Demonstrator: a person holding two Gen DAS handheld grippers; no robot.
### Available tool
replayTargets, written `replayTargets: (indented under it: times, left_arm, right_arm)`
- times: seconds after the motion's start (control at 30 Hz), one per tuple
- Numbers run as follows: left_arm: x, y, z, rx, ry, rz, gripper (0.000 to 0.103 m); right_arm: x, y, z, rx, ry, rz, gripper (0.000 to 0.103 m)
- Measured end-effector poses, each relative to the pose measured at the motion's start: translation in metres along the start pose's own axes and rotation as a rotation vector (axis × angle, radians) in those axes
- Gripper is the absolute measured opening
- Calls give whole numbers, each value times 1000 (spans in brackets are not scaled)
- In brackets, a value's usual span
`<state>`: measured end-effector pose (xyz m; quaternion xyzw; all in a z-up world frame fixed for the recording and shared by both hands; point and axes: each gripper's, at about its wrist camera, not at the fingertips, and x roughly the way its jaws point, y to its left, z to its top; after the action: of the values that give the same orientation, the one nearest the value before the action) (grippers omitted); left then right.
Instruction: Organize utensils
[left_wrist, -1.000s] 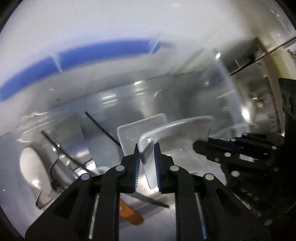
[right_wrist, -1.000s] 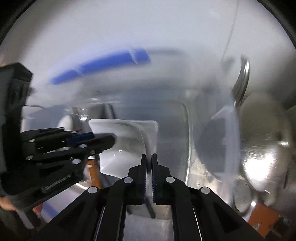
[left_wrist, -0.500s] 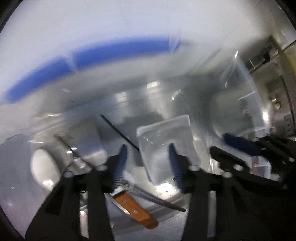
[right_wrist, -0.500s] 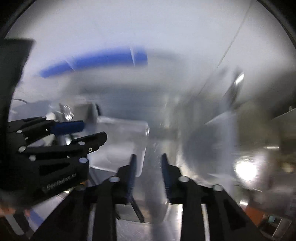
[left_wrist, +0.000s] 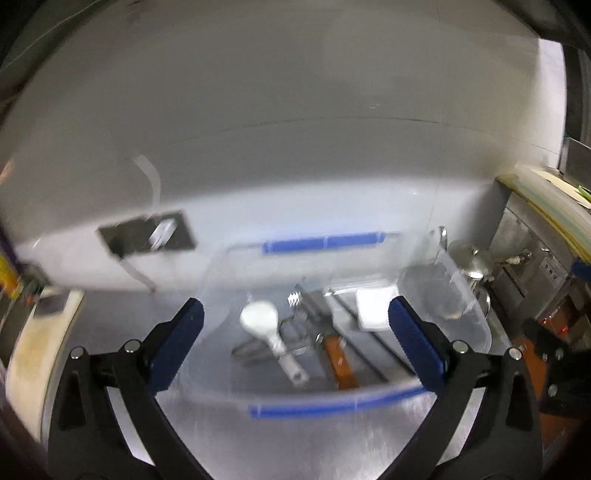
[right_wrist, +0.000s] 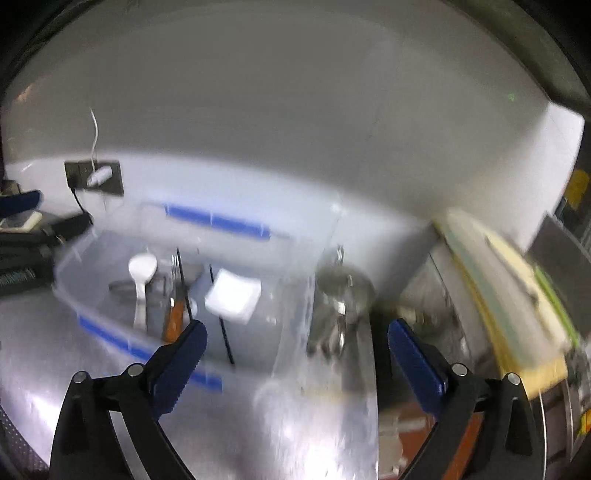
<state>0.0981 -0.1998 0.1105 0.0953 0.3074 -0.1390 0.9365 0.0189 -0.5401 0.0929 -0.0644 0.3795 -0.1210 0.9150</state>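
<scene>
A clear plastic bin with blue rim clips (left_wrist: 332, 404) (right_wrist: 110, 332) stands on the steel counter. Inside lie a white spoon (left_wrist: 260, 319) (right_wrist: 142, 271), a wooden-handled knife (left_wrist: 341, 362) (right_wrist: 173, 317), a fork (left_wrist: 295, 299), black chopsticks (right_wrist: 221, 325) and a white square dish (left_wrist: 373, 310) (right_wrist: 234, 295). My left gripper (left_wrist: 295, 343) is open and empty, above the bin's near side. My right gripper (right_wrist: 295, 354) is open and empty, to the right of the bin. The left gripper also shows in the right wrist view (right_wrist: 33, 236).
The bin's clear lid (left_wrist: 447, 302) leans at its right end. Metal pots and lids (right_wrist: 340, 295) (left_wrist: 469, 258) stand to the right. Cutting boards (right_wrist: 509, 302) lean at far right. A wall socket (right_wrist: 94, 175) with a plug is behind.
Both grippers let go of the white dish, opened wide and pulled back and up from the bin. The dish now lies in the bin's right end.
</scene>
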Motion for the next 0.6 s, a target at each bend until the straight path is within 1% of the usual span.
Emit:
replayTargets:
  times: [0.07, 0.1, 0.13, 0.2, 0.27, 0.33, 0.4, 0.47, 0.6]
  left_arm:
    - [-9, 1, -17, -20, 21, 34, 97]
    - [-15, 6, -21, -29, 28, 37, 97]
    - [-17, 6, -31, -40, 33, 42, 97]
    - [-22, 10, -49, -50, 53, 65, 97]
    - [-22, 14, -64, -53, 81, 102, 97]
    - [-19, 20, -78, -56, 117, 130, 97]
    - [-14, 28, -96, -68, 166, 133, 97]
    - [-13, 32, -109, -82, 196, 125, 97]
    - [-9, 36, -122, -103, 237, 108, 97]
  right_arm:
    - [-2, 0, -21, 48, 5, -52, 98]
    - [-2, 0, -27, 67, 8, -50, 98]
    - [-1, -1, -34, 81, 21, -33, 98]
    - [8, 5, -49, 119, 61, 32, 98]
    - [16, 14, -64, 148, 92, 84, 98]
    - [21, 26, -72, 153, 114, 98, 98]
    - [21, 39, -75, 157, 125, 125, 98]
    - [19, 49, -76, 155, 128, 146, 98]
    - [17, 67, -76, 147, 145, 111, 98]
